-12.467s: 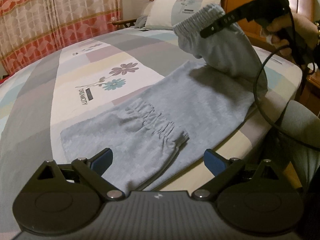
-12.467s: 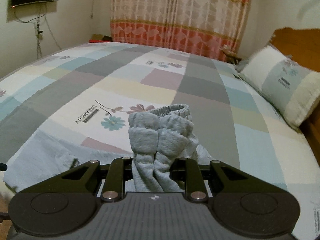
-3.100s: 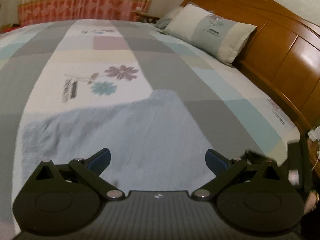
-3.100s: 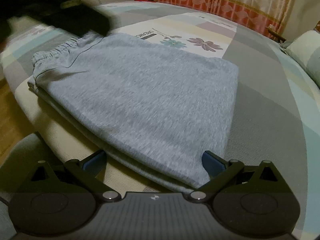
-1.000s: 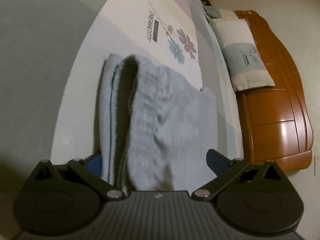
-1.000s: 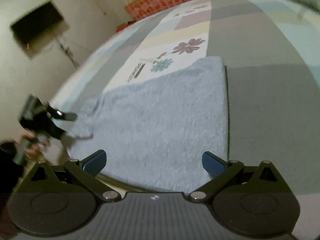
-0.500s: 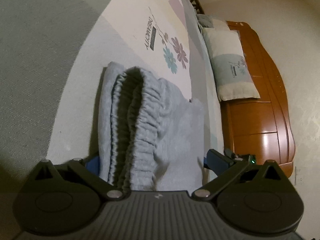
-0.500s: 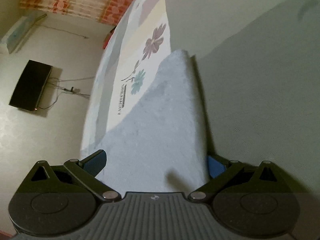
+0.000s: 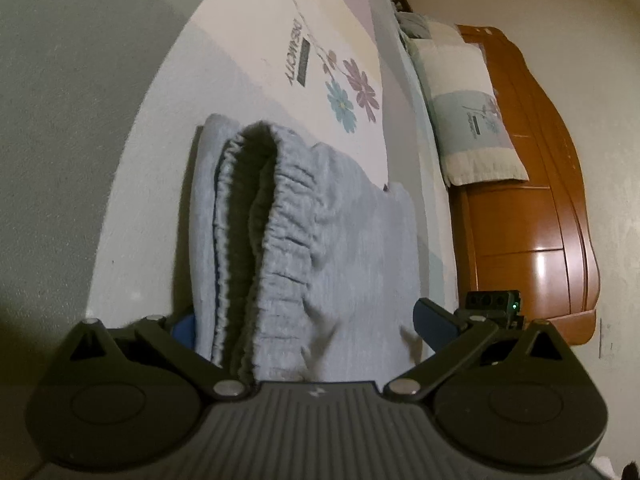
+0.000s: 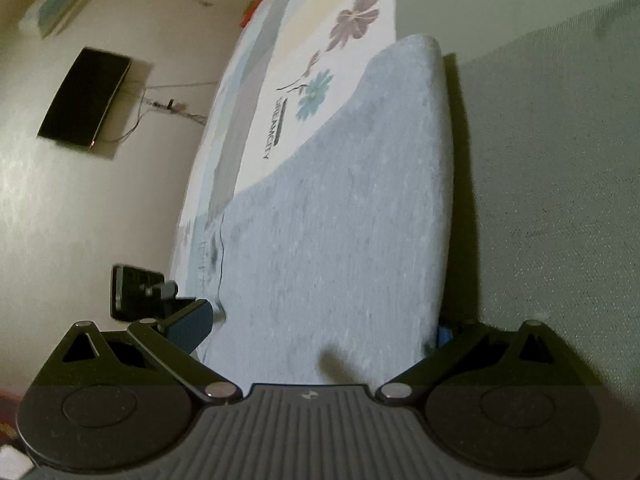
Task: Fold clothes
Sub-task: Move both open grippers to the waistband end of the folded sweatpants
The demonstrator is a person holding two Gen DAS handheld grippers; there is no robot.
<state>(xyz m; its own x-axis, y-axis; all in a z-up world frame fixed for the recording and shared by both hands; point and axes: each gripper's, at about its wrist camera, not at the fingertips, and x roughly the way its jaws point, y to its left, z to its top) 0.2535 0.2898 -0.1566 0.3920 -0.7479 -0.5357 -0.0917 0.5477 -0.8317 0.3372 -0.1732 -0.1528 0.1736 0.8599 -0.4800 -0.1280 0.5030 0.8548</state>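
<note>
Left gripper (image 9: 308,320): mine, spread wide, straddling the near end of the grey trousers (image 9: 320,240). One blue pad (image 9: 434,318) shows right of the cloth, the other is mostly hidden behind the left edge. Nothing pinched.
Right gripper (image 10: 316,326): also spread wide, straddling the other end of the same trousers (image 10: 340,200). Left blue pad (image 10: 192,322) visible, right pad almost hidden under the folded edge. Not closed on anything.
Cross-view: each camera catches the other gripper just past its own finger, so I'm at opposite near corners.
Trousers: folded into a flat stack on the bed, elastic waistband (image 9: 276,216) at my left end gaping open, smooth fold edge on the right end.
Step, my read: taking both near corners for the next fold.
How to do it well: get the lower finger under all layers, not just the top one; bite the waistband side past the elastic so it doesn't slip; close both ends level, lift together, carry to the far edge, lay down flat.
Risk: gaping waistband may splay the stack.
Surface: patchwork bedsheet (image 9: 280,40) with flower print (image 9: 352,92), soft, gives under pressure.
Room: pillow (image 9: 468,108) and wooden headboard (image 9: 532,200) on the far right; dark wall screen (image 10: 84,98) on the left.
</note>
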